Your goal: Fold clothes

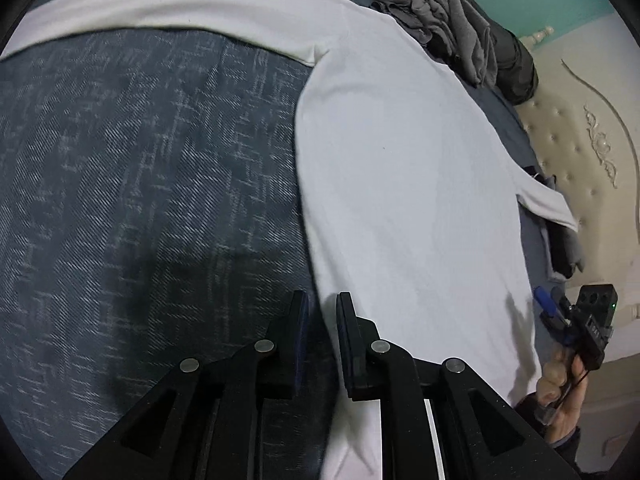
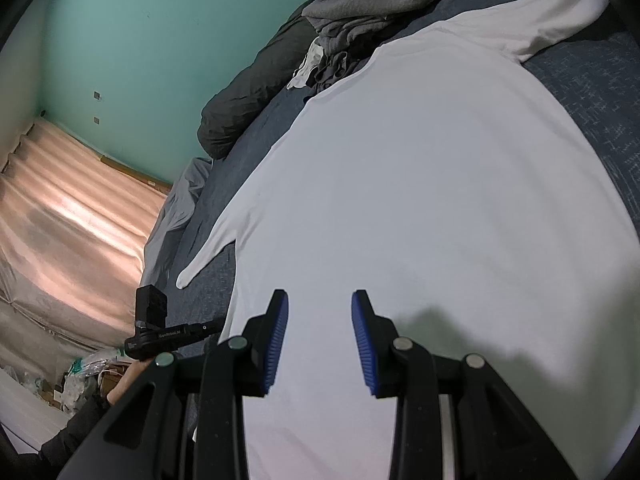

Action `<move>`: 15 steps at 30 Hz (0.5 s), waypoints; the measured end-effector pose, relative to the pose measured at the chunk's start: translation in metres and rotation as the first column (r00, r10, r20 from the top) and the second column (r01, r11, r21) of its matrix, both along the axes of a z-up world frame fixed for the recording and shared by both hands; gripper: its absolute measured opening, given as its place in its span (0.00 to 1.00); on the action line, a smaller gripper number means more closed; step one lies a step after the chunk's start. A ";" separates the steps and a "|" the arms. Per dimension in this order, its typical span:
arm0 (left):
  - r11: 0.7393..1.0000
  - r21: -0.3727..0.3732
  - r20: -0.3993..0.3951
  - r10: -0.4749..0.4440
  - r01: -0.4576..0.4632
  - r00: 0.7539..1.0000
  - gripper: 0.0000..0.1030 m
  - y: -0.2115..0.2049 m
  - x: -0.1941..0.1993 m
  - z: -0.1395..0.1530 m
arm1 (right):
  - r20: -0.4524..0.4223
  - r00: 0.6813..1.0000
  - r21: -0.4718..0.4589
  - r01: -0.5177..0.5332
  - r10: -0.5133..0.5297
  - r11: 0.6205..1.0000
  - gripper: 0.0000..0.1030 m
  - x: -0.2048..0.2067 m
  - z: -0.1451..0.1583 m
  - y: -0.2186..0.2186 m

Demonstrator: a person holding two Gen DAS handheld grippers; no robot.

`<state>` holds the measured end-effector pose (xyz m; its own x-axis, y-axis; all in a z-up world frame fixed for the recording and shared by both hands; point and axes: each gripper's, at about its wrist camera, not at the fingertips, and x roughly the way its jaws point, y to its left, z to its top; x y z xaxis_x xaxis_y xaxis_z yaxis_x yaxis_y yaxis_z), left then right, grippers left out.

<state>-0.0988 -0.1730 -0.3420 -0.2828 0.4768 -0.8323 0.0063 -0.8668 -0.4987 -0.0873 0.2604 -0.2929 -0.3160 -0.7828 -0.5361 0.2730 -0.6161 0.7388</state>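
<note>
Fingers on my left gripper [image 1: 322, 308] stand slightly parted, pinching nothing, hovering at the side edge of the white long-sleeved shirt [image 1: 400, 168], which lies flat on the blue bedspread [image 1: 140, 160]. My right gripper's fingers [image 2: 320, 312] are spread and empty above the shirt's body. I judge folding hasn't started; next I need a pinch on that edge. Grey clothes [image 1: 448, 12] are heaped beyond.

Left tool [image 1: 322, 312] points steeply downward, its jaws a narrow gap apart with nothing between them. Right tool [image 2: 320, 312] tilts down more gently, jaws parted wider, also empty.
</note>
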 end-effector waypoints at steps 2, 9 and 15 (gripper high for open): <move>1.000 -0.008 -0.003 -0.010 0.010 1.000 0.15 0.004 0.003 0.000 | -0.004 1.000 0.000 0.003 -0.003 1.000 0.32 0.002 0.003 0.002; 0.998 -0.053 -0.032 0.018 -0.020 0.999 0.01 -0.005 0.011 0.016 | -0.021 1.000 0.016 0.013 -0.013 1.000 0.32 0.003 0.016 0.016; 0.993 -0.077 -0.056 0.085 -0.089 0.995 0.01 -0.017 0.020 0.027 | -0.025 1.000 0.084 -0.006 0.008 0.996 0.32 0.013 0.030 0.044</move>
